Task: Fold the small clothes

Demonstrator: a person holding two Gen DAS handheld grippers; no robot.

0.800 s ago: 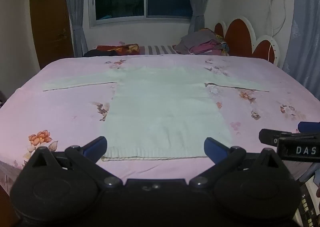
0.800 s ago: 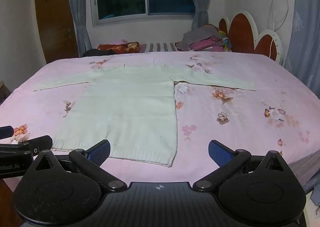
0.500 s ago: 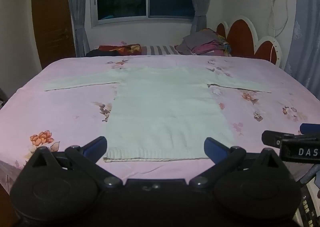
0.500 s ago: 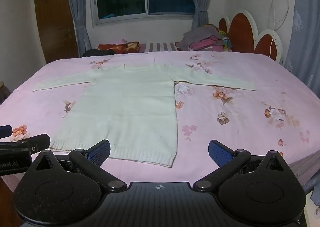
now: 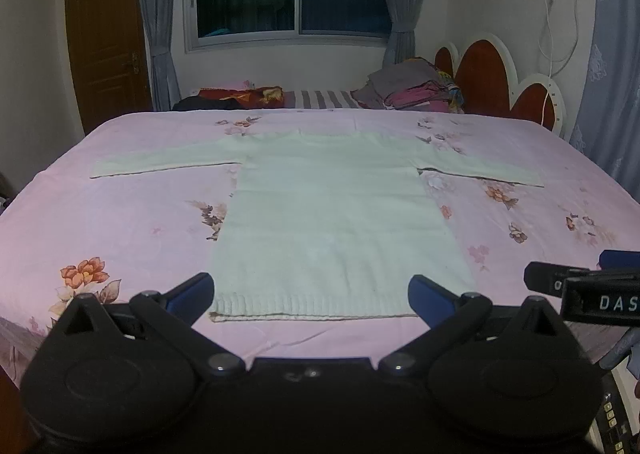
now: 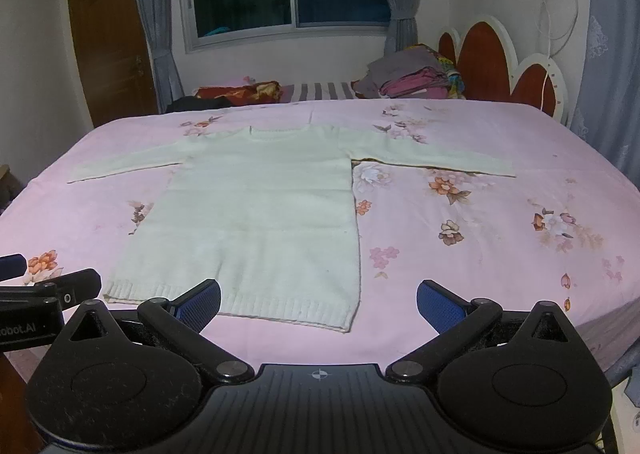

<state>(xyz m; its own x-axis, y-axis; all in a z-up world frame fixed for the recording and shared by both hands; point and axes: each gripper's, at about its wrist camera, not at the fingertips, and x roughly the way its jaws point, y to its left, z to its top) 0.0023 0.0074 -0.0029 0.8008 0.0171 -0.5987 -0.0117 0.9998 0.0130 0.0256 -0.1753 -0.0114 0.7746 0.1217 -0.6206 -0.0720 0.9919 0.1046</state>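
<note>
A pale cream long-sleeved sweater [image 5: 336, 214] [image 6: 260, 214] lies flat on the pink flowered bedsheet [image 5: 120, 222] [image 6: 480, 214], both sleeves spread sideways, ribbed hem toward me. My left gripper [image 5: 312, 294] hovers open just short of the hem, its blue pads spanning the hem's width, nothing between them. My right gripper [image 6: 318, 304] is open as well, above the hem's right corner and bare sheet. Each gripper shows at the edge of the other's view: the right one [image 5: 580, 286], the left one [image 6: 40, 294].
A pile of folded clothes [image 5: 412, 90] [image 6: 408, 82] sits behind the bed near the red-and-white headboard [image 5: 500, 82]. Dark and striped fabrics [image 5: 248, 98] lie along the far edge. A window, curtains and a wooden door [image 5: 108, 42] stand behind.
Both views have barely shifted; the left gripper tilted up slightly, so the sweater sits a little lower in its view. Both grippers stay open and the sweater has not moved.
</note>
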